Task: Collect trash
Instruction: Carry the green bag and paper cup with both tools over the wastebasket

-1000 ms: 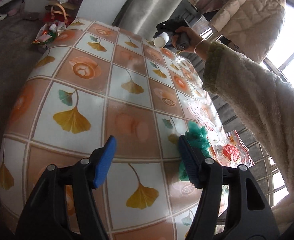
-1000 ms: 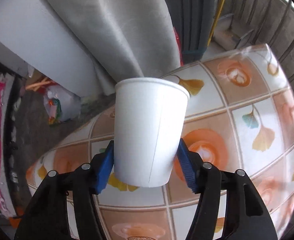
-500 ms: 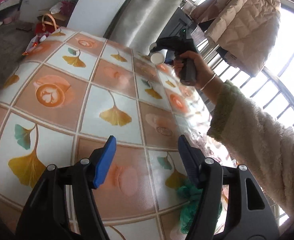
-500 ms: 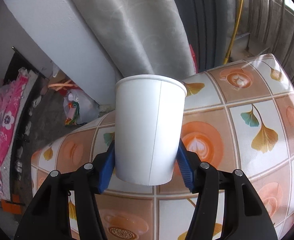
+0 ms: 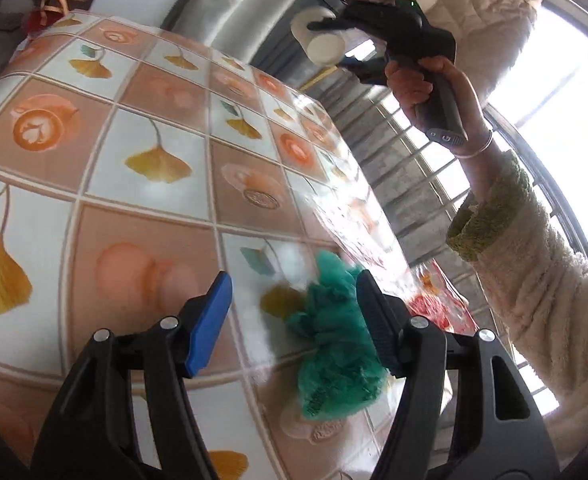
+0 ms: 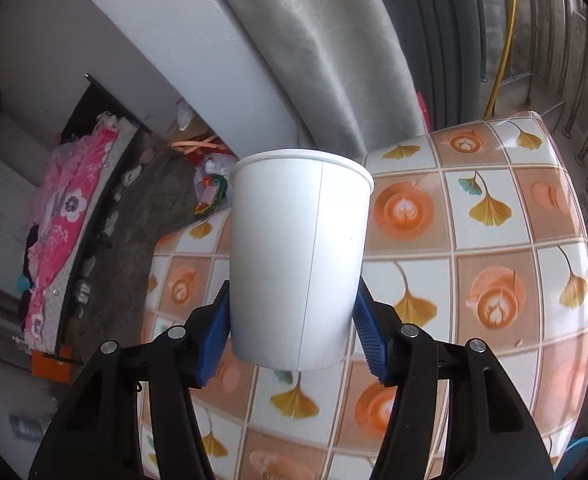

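Observation:
My right gripper (image 6: 292, 326) is shut on a white paper cup (image 6: 297, 256), held upright well above the tiled table (image 6: 493, 264). The cup (image 5: 321, 42) and right gripper (image 5: 333, 40) also show high at the far side in the left wrist view. My left gripper (image 5: 292, 320) is open, low over the table (image 5: 154, 200). A crumpled green net wad (image 5: 333, 344) lies on the table against the inside of its right finger (image 5: 377, 320). A red-printed clear plastic wrapper (image 5: 433, 304) lies beyond that finger near the table edge.
A grey curtain (image 6: 333, 60) and white wall stand behind the table. Bags and clutter (image 6: 210, 184) lie on the floor past the far edge, with a pink bedspread (image 6: 66, 216) at left. Window bars (image 5: 433, 168) run along the right side.
The right gripper has lifted the cup higher above the table. The left gripper has swung back down toward the green wad, which now sits between its fingers.

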